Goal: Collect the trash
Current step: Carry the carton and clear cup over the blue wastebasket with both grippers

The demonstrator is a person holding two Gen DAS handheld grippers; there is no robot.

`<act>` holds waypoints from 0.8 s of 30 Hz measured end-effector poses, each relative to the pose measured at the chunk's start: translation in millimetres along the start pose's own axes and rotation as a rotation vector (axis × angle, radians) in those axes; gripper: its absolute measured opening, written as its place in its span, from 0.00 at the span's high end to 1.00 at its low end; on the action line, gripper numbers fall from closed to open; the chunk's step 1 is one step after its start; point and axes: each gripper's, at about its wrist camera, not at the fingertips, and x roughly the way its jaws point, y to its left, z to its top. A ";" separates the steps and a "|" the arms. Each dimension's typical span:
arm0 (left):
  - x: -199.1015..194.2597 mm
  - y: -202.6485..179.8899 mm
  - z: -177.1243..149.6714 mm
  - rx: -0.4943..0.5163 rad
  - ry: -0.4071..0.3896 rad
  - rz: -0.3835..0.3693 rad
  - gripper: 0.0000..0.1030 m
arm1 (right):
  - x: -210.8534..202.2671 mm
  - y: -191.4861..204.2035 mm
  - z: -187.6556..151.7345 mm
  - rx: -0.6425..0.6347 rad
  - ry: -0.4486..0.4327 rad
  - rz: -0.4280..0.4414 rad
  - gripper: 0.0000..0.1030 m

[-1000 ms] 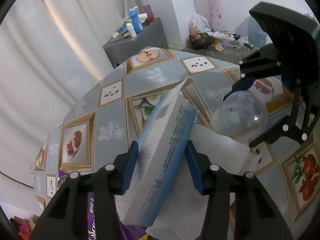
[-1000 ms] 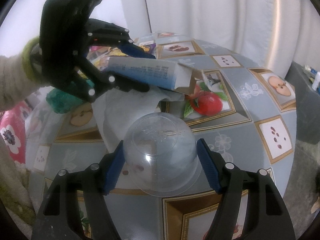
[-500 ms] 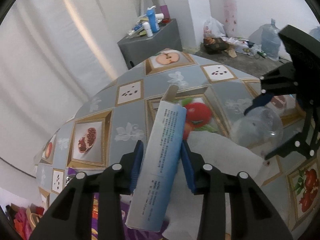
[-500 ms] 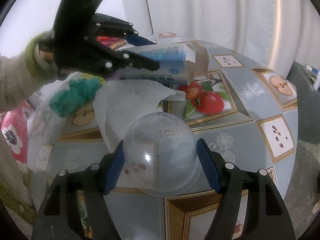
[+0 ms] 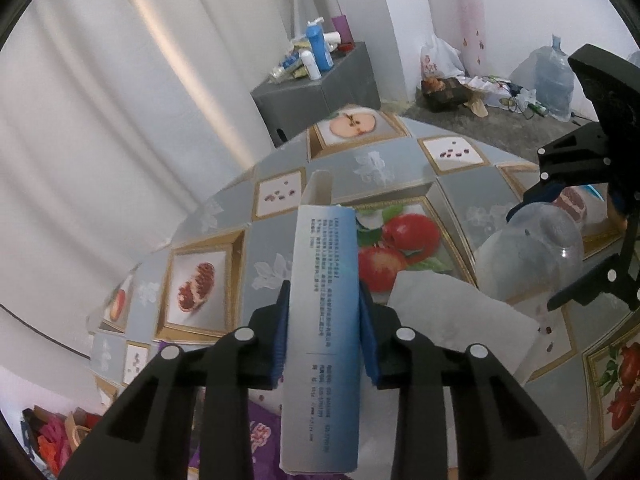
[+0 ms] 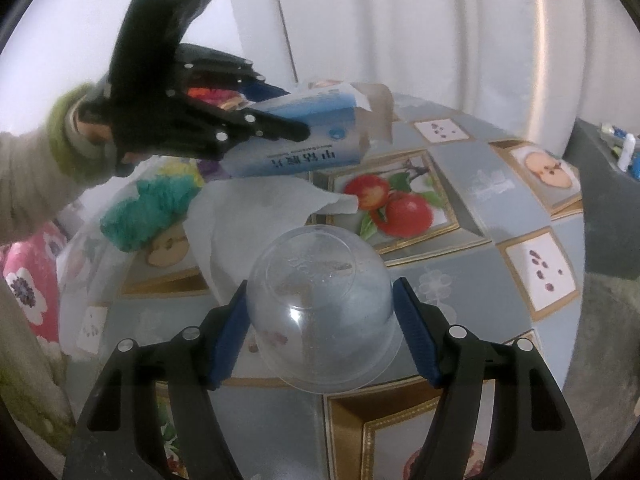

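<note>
- Left wrist view: left gripper (image 5: 322, 334) clamped on the blue-white carton (image 5: 322, 320), jaws have just been closing, pads on both long sides; carton sticks out past the tips and back under the grip, clear of the table (image 5: 472, 192).
- Right gripper (image 6: 320, 336) has its pads on both sides of the clear plastic cup (image 6: 320, 312), upturned, base fwd.
- Risk: carton is thin card w/ an open end flap, so more squeeze prob. buckles it & it slips out.
- Risk: cup wall is slick & springy; a tilt or a bump vs the other gripper could pop it free.
- Risk: white tissue (image 6: 256, 216) lies just under/ahead of both grippers; easy to miss or drag.
- Count: 1 carton, 1 cup, 1 tissue, 1 teal fluffy thing (image 6: 152, 208) beyond the tissue, left side; 2 grippers.
</note>
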 end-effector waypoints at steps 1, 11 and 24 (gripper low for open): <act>-5.6 0.3 0.6 0.001 -0.012 0.011 0.71 | -1.9 0.2 0.7 0.002 -0.005 -0.005 0.37; -67.9 -7.4 -0.1 -0.026 -0.108 0.064 0.71 | -41.9 16.1 8.5 0.022 -0.080 -0.096 0.37; -155.9 -65.7 -23.6 -0.155 -0.220 0.038 0.71 | -128.4 56.0 -22.2 0.176 -0.206 -0.273 0.37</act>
